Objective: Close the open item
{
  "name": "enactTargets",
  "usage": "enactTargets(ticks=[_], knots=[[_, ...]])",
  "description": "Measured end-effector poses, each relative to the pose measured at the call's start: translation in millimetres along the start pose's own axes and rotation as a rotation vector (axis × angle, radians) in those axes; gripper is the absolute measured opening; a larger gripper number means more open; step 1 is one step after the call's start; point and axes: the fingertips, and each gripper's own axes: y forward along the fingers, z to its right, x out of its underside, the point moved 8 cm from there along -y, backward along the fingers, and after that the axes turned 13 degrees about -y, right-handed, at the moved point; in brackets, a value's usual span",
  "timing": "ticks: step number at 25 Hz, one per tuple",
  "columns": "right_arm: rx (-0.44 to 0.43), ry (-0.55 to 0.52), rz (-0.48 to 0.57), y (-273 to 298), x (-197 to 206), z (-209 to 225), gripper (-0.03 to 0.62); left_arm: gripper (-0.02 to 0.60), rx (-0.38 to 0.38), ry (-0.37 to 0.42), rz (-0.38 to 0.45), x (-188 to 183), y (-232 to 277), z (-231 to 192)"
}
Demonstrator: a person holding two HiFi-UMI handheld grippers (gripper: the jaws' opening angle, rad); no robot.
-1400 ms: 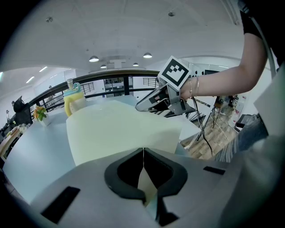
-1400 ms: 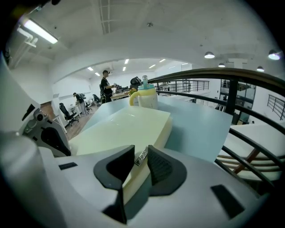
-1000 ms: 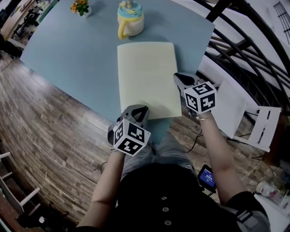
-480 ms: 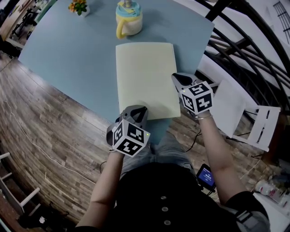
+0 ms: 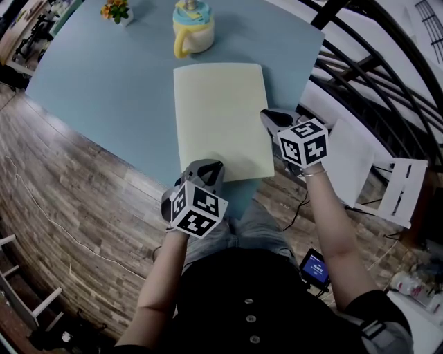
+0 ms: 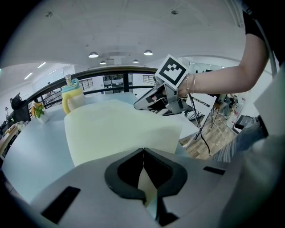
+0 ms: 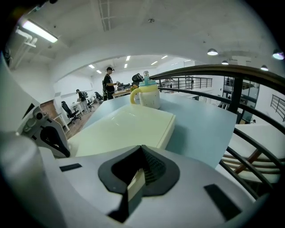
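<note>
A pale yellow book (image 5: 218,121) lies flat on the blue table (image 5: 104,83), its cover down. My left gripper (image 5: 211,169) is at the book's near edge, shut on a thin sheet of it that runs between the jaws (image 6: 143,153). My right gripper (image 5: 266,117) is at the book's right edge, shut on a thicker strip of that edge (image 7: 141,153). In the right gripper view the book (image 7: 129,127) shows its thick side edge, with the left gripper (image 7: 44,131) beyond its near corner. The left gripper view shows the book (image 6: 116,129) and the right gripper (image 6: 162,95).
A yellow mug with a teal lid (image 5: 192,31) stands just beyond the book's far edge. A small pot of flowers (image 5: 116,10) is at the far left of the table. Dark railings (image 5: 374,76) and white chairs (image 5: 398,187) stand to the right of the table.
</note>
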Motion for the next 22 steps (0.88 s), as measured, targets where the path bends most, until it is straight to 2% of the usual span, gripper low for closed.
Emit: enactTargets(ticks=[5, 11, 15, 22], knots=[[0.059, -0.01, 0.019, 1.2, 2.2, -3.2, 0.003, 0.02, -0.012, 0.013, 0.005, -0.7, 0.8, 0.7], [0.106, 0.013, 0.019, -0.3, 2.3, -7.9, 0.005, 0.021, -0.021, 0.031, 0.058, -2.2, -8.1, 3.6], [0.105, 0.085, 0.031, -1.6, 2.1, -6.1, 0.005, 0.023, -0.024, 0.025, 0.08, -5.6, -12.7, 3.2], [0.117, 0.049, -0.014, -7.8, 0.2, -15.7, 0.003, 0.023, -0.019, 0.025, 0.109, -9.9, -22.6, 1.2]])
